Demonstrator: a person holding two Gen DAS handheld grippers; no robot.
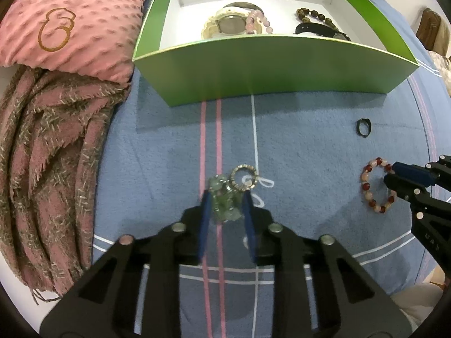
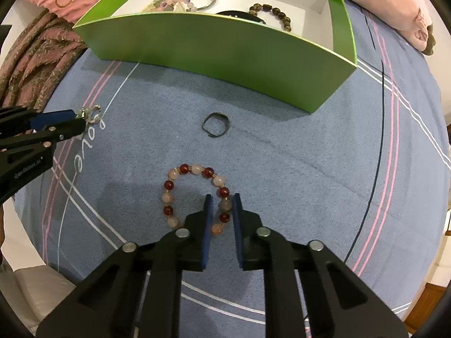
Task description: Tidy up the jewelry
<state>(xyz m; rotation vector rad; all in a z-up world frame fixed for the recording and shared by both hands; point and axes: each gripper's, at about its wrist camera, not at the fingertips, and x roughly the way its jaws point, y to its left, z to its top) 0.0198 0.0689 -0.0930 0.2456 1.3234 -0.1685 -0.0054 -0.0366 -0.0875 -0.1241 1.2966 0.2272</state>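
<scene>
Lying flat on blue bedspread (image 2: 282,146), red-and-pale bead bracelet (image 2: 194,197) near front edge, its right-hand strand running between right gripper (image 2: 221,197) fingers. Parted jaws, straddling beads, not clenched; squeezing needed next, probably. Long axis of loop roughly along the fingers. Green box (image 2: 225,53) dead ahead toward far edge, already carrying bracelets and watches. Small dark ring (image 2: 215,125) loose between bracelet and box. Left gripper (image 1: 227,194) off to left side, closing around green-bead piece with gold ring charm (image 1: 243,178); firm grip or not, cannot tell. Right claw clearly nearer the bracelet.
</scene>
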